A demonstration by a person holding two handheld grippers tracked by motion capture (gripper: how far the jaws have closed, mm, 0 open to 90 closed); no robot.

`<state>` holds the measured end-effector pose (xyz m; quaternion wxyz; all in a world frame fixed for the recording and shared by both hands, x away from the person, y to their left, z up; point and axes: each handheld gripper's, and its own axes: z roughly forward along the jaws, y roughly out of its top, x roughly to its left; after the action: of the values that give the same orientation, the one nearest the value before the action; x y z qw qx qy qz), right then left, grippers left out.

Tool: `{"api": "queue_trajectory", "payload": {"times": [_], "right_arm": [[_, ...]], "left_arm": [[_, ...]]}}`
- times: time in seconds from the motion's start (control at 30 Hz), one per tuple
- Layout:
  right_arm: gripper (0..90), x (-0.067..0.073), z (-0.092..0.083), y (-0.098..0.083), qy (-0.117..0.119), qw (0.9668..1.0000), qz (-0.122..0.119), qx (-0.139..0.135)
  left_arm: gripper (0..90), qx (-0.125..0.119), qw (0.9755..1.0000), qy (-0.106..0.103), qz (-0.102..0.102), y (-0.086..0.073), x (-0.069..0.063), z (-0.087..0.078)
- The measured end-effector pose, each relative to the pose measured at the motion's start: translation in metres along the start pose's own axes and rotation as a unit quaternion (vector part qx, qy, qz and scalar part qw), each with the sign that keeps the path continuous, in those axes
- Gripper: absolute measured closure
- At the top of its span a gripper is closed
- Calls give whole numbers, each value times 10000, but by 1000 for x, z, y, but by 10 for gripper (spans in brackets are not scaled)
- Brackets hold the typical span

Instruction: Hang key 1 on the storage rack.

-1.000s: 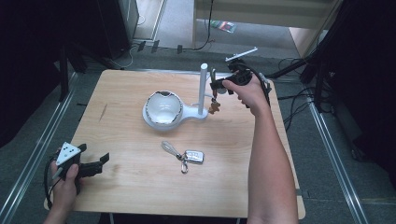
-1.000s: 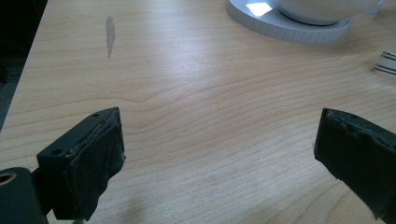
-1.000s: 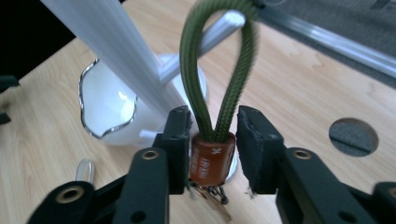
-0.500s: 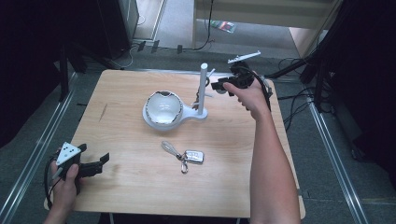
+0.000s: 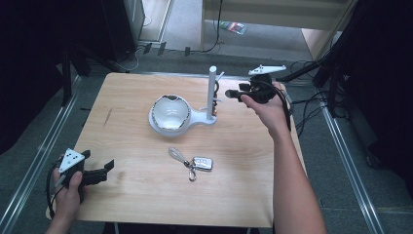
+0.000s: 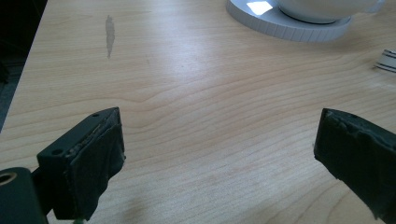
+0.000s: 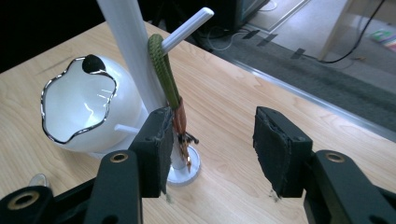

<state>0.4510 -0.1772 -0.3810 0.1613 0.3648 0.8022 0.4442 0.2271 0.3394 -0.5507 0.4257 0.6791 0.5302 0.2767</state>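
High view: right gripper (image 5: 229, 93) hovering beside stand (image 5: 212, 92), arm outstretched, jaws parted, gripping nothing; green strap (image 7: 164, 70) hanging on peg. Left gripper (image 5: 108, 168) resting at table (image 5: 126, 102) corner, jaws wide, empty.

The right gripper (image 7: 210, 144) has its black fingers (image 7: 280, 149) spread apart above the wooden desk (image 7: 261, 88). A green lanyard (image 7: 163, 70) hangs from a peg on the white stand (image 7: 135, 51), just beside the left finger. The white bowl (image 7: 84, 107) with a silver rim sits beyond the stand.
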Motion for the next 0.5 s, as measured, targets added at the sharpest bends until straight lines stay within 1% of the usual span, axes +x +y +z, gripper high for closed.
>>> {"api": "queue_trajectory", "payload": {"times": [0.2,0.37,0.43,0.5], "right_arm": [[482,14,-13,-11,-217,9996,-87,-162],[481,24,-17,-22,-361,9989,-53,-294],[480,29,-18,-27,-433,9983,-34,-389],[477,33,-19,-31,-442,9980,17,-456]], "left_arm": [[20,0,10000,5,6,0,0,0],[20,9,10000,9,21,0,0,0],[20,7,10000,6,19,0,0,0],[20,8,10000,2,21,0,0,0]]}}
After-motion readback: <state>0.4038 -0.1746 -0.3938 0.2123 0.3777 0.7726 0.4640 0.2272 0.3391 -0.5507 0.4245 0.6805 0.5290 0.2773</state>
